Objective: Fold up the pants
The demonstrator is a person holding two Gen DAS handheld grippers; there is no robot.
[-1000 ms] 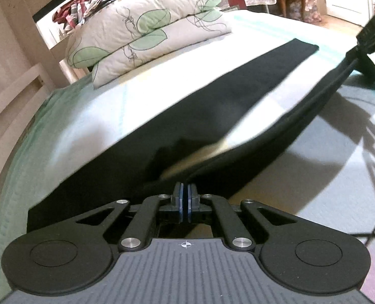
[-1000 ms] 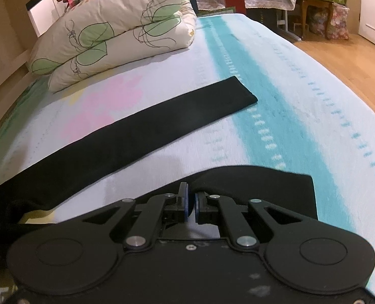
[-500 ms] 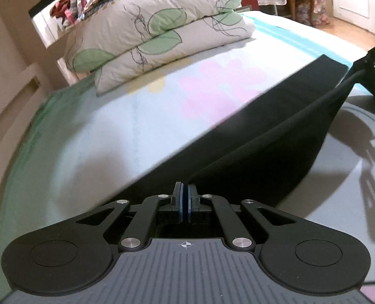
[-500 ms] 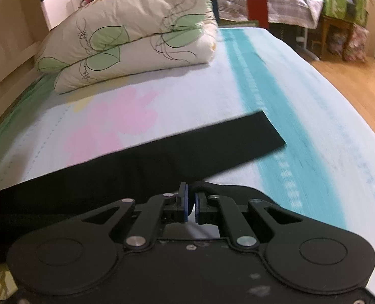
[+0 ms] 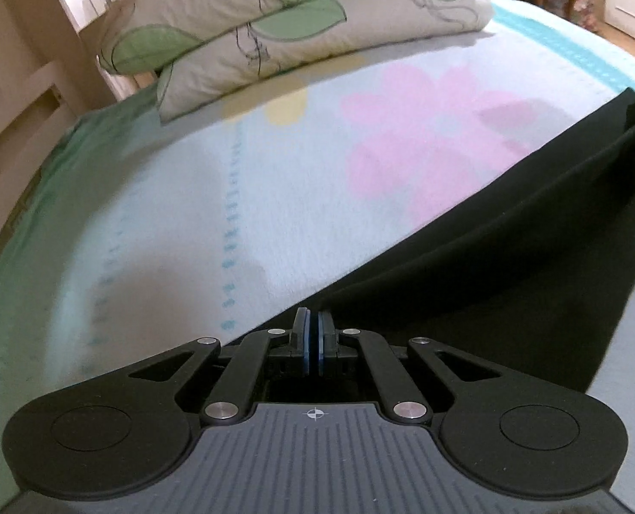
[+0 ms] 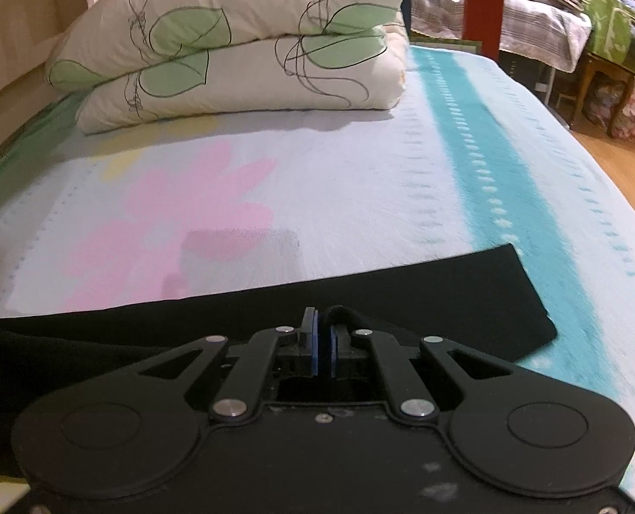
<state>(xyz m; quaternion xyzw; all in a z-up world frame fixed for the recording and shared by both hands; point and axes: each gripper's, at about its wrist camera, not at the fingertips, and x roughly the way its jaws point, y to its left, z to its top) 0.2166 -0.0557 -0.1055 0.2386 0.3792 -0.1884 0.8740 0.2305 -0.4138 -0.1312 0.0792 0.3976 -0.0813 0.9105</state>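
Since the earlier frames the lifted leg of the black pants (image 6: pixel 467 300) has been carried over the leg lying on the bed (image 6: pixel 360 180), left gripper (image 5: pixel 313 338) and right gripper (image 6: pixel 324 342) each clamped on its edge; limp, light cloth, best held at hems.

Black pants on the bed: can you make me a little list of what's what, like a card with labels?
surface: bed sheet with a pink flower and a teal stripe
pants: black pants, one leg flat across the sheet, another part lifted
left gripper: shut on the pants' edge
right gripper: shut on a fold of the pants
behind: folded leaf-print duvet
fold: not finished
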